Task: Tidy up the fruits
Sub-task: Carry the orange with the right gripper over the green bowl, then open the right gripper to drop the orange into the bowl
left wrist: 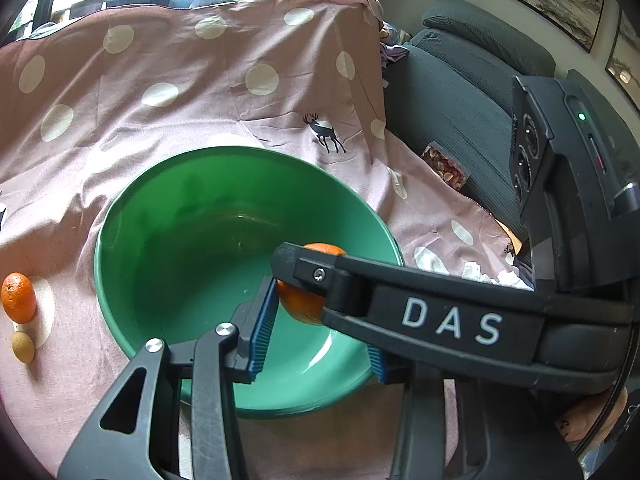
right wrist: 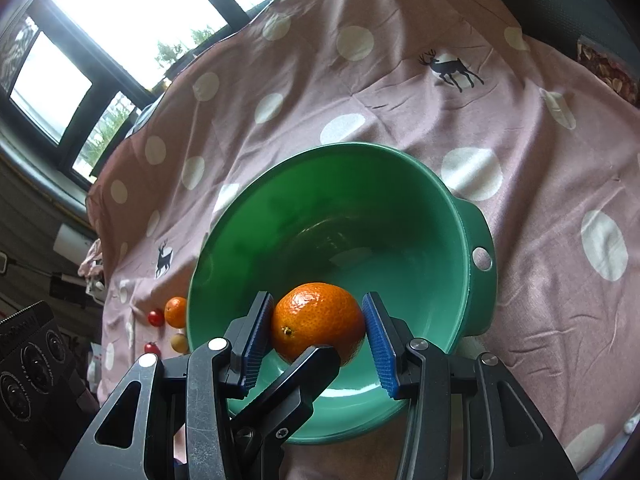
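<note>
A green bowl point(left wrist: 180, 216) point(right wrist: 400, 208) stands on the pink spotted cloth. My right gripper point(right wrist: 318, 328) is shut on an orange point(right wrist: 316, 320) and holds it over the bowl's near side. In the left wrist view the same orange point(left wrist: 304, 304) shows between my left blue pads point(left wrist: 262, 320), with the right gripper's finger crossing in front. My left gripper point(left wrist: 316, 328) is open around it over the bowl. A second orange point(left wrist: 18, 298) point(right wrist: 176, 312) and a small yellow fruit point(left wrist: 23, 346) point(right wrist: 179, 342) lie left of the bowl.
Two small red fruits point(right wrist: 156, 317) point(right wrist: 151, 347) lie by the second orange. The pink cloth point(left wrist: 200, 92) covers a raised back. A dark sofa point(left wrist: 460, 100) with a snack packet point(left wrist: 444, 164) is on the right. Windows are behind.
</note>
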`<control>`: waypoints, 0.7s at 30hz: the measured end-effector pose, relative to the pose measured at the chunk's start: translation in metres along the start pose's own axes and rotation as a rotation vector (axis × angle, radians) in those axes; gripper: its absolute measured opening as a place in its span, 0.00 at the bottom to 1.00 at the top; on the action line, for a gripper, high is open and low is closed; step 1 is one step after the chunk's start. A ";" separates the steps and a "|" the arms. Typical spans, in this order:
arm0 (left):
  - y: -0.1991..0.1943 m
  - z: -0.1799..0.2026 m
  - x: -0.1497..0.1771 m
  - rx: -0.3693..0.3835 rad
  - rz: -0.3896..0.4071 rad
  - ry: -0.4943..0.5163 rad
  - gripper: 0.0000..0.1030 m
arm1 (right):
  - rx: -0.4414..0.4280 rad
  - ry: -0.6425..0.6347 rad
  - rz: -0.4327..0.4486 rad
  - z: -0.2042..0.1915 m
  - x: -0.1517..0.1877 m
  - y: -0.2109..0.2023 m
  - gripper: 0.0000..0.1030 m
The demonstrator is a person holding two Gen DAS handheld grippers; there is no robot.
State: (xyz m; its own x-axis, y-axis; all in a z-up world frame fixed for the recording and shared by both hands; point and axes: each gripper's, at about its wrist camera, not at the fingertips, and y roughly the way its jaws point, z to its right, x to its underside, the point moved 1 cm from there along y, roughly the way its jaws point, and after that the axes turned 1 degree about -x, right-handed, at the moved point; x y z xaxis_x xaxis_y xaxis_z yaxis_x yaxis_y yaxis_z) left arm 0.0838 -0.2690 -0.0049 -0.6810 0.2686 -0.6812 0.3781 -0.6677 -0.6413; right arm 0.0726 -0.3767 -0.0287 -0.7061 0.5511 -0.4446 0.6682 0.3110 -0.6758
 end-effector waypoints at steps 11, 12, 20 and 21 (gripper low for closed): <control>-0.006 0.000 0.001 -0.041 0.015 0.006 0.39 | 0.069 -0.014 0.031 -0.003 -0.001 -0.002 0.47; -0.008 0.000 0.002 -0.046 0.019 0.009 0.39 | 0.075 -0.017 0.039 -0.003 -0.001 -0.003 0.47; -0.061 -0.003 0.008 -0.204 0.156 0.042 0.53 | 0.126 -0.064 0.151 -0.017 -0.002 -0.020 0.56; -0.071 -0.004 0.010 -0.221 0.181 0.053 0.55 | 0.127 -0.074 0.164 -0.020 -0.002 -0.021 0.60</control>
State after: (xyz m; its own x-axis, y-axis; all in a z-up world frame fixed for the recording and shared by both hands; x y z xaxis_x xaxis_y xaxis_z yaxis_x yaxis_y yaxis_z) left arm 0.0524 -0.2161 0.0327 -0.5584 0.1993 -0.8053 0.6218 -0.5421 -0.5653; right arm 0.0644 -0.3693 -0.0019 -0.6092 0.5263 -0.5932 0.7437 0.1193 -0.6578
